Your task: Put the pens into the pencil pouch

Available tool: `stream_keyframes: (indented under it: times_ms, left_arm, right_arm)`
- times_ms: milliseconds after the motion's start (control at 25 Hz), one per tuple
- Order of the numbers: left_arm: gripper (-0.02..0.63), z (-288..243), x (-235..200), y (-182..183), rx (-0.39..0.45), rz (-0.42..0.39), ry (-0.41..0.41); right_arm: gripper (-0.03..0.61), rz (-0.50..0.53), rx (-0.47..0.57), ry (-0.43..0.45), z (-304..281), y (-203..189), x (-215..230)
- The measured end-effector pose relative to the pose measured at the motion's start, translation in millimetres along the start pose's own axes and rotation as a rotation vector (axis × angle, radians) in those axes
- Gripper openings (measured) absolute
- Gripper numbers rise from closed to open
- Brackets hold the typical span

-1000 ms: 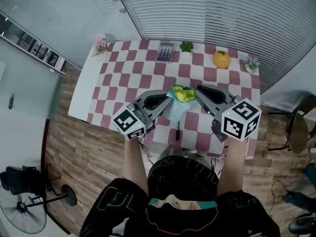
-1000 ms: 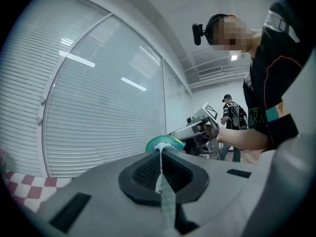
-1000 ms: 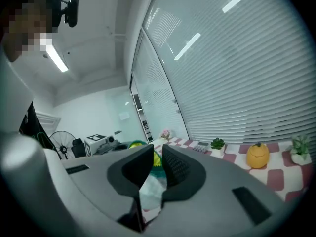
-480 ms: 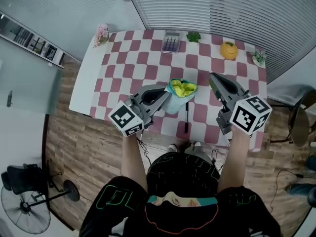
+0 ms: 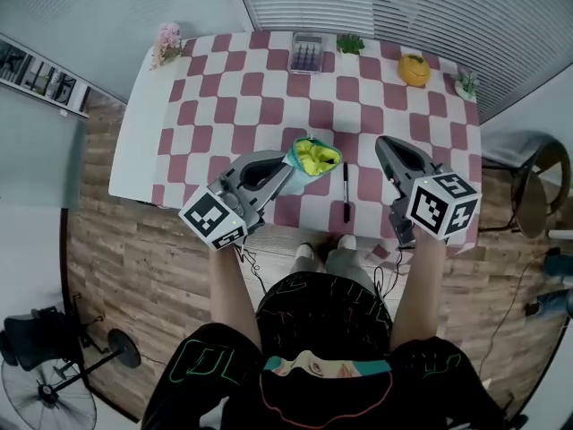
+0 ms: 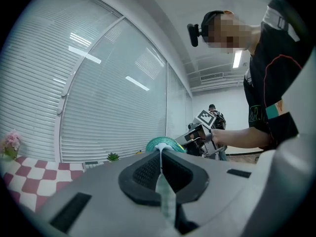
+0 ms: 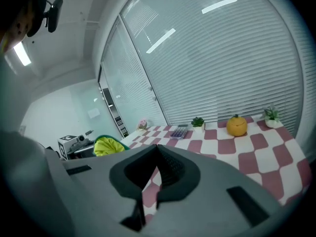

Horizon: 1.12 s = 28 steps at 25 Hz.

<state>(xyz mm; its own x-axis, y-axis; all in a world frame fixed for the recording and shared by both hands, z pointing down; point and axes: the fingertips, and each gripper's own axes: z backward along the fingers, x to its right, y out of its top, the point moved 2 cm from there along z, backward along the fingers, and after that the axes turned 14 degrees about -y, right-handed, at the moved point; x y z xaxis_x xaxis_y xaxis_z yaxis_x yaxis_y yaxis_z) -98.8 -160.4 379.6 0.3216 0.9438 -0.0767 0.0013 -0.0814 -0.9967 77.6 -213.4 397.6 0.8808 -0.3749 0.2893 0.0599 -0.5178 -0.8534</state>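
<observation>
Nearest the person, the left tongs point(image 5: 287, 162) are clamped on the teal rim of the pouch point(image 5: 313, 158), holding it up above the front of the bench point(image 5: 233, 88); the left gripper view shows a strip of the pouch's fabric pinched between the closed pads, with only the rim rising beyond them. The right tongs point(image 5: 384, 144) hover to the other side, jaws closed on nothing. One black pen point(image 5: 346, 191) lies on the checked cloth between the two tongs, just beside the pouch. The pouch's mouth gapes, showing yellow lining; whether anything lies inside cannot be made out, and its lower body is hidden behind the left tongs. Along the far edge stand pink flowers point(image 5: 166, 38), a calculator point(image 5: 306, 52), a small plant point(image 5: 350, 44), an orange pumpkin-shaped pot point(image 5: 414, 70) and another plant point(image 5: 466, 84) at the corner.
</observation>
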Motion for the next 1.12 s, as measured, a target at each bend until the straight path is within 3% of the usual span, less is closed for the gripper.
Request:
stream_keyframes:
  times_ms: [640, 1120]
  left_arm:
    - [-0.002, 63.0, 25.6, -41.3, 0.032, 0.044, -0.089]
    - [-0.002, 83.4, 28.9, -54.8, 0.068, 0.066, -0.104]
  right_arm:
    - [0.003, 0.059, -0.213, -0.195, -25.1, -67.5, -19.2]
    - [0.005, 0.134, -0.405, -0.233, -58.5, -99.6, -16.1]
